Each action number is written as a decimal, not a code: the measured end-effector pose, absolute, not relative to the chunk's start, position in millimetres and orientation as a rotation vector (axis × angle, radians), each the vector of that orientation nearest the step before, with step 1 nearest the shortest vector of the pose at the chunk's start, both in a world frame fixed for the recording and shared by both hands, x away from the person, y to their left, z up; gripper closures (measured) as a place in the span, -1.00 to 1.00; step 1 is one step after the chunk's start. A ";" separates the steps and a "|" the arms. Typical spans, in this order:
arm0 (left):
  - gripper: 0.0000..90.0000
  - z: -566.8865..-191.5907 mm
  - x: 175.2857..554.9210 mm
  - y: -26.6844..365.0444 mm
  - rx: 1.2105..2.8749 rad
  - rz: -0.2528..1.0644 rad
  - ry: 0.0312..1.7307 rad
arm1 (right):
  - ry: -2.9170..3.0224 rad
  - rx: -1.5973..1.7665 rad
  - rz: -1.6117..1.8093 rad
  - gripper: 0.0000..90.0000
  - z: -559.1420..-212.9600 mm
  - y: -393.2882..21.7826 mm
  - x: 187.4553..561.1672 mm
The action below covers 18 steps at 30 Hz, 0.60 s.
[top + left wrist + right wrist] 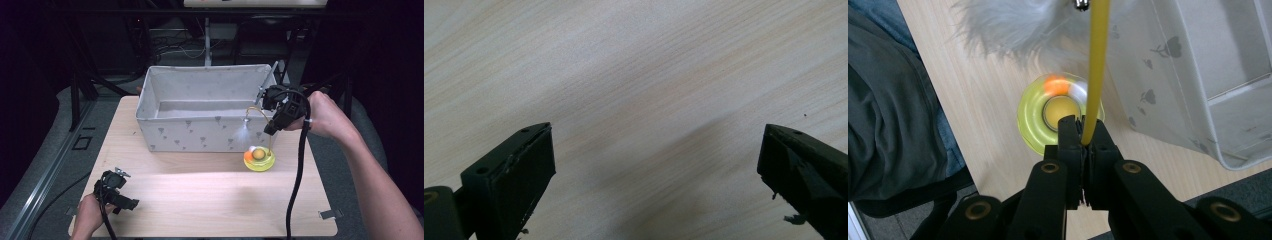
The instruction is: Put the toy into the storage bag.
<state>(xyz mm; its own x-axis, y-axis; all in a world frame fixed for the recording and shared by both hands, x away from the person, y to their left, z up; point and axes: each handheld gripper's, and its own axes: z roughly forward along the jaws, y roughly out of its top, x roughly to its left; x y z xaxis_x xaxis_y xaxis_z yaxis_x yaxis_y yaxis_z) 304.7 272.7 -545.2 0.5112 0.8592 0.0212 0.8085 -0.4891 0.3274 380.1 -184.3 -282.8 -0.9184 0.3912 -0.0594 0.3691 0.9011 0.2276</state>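
Cat-teaser toy: its yellow round base (259,161) sits on the bench (200,200) just in front of the grey fabric bin (200,112), near its right corner. The right tongs (1083,131) are clamped shut on the yellow wand (1096,65), which arches up and over to a white feather tuft (242,134) hanging against the bin's front wall. The bin opening lies just behind and left of this grip. The left tongs (654,170) gape open over bare wood, well apart from the toy.
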 end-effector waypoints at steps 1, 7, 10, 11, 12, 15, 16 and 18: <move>-0.95 -545.2 304.7 272.7 2.480 0.263 1.404 | 2.962 0.594 0.324 0.95 -282.8 -184.3 380.1; -0.96 -545.1 304.9 272.0 2.485 0.261 1.401 | 2.957 0.595 0.324 0.95 -270.5 -183.0 381.2; -0.96 -545.4 305.0 272.0 2.485 0.258 1.403 | 2.952 0.597 0.322 0.95 -267.2 -182.5 381.6; -0.96 -545.5 304.9 272.0 2.486 0.258 1.402 | 2.952 0.595 0.324 0.95 -265.2 -182.4 381.9; -0.96 -545.5 304.9 272.0 2.486 0.257 1.402 | 2.949 0.599 0.324 0.95 -262.1 -182.3 382.7; -0.96 -545.7 305.0 271.9 2.488 0.256 1.403 | 2.948 0.603 0.322 0.95 -258.0 -181.7 384.1; -0.96 -545.7 305.0 271.9 2.488 0.256 1.403 | 2.948 0.603 0.322 0.95 -258.0 -181.7 384.1; -0.96 -545.4 305.1 272.0 2.485 0.259 1.403 | 2.948 0.603 0.330 0.95 -255.9 -181.4 385.6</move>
